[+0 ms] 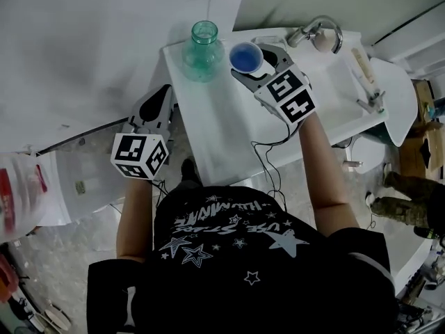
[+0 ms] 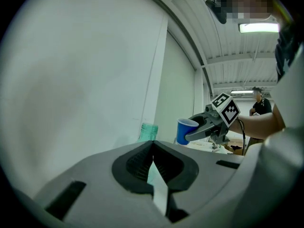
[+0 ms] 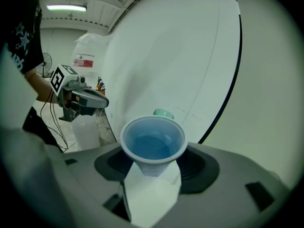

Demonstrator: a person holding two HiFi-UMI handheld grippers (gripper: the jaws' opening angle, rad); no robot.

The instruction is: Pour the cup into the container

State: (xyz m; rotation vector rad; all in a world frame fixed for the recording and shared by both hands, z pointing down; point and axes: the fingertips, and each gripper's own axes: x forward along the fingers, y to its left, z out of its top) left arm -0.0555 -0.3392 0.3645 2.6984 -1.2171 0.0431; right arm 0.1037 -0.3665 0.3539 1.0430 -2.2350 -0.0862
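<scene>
A blue cup stands upright between the jaws of my right gripper, which is shut on it above the far part of the white table. In the right gripper view the cup shows a blue inside; I cannot tell what it holds. Just left of the cup stands a green glass bottle, its open mouth showing past the cup's rim. My left gripper hangs at the table's left edge, short of the bottle, its fingertips together and nothing in them.
A white basin with a metal tap adjoins the table on the right. A white wall runs behind the table. A white sack stands on the floor at the left, and a person's legs show at the far right.
</scene>
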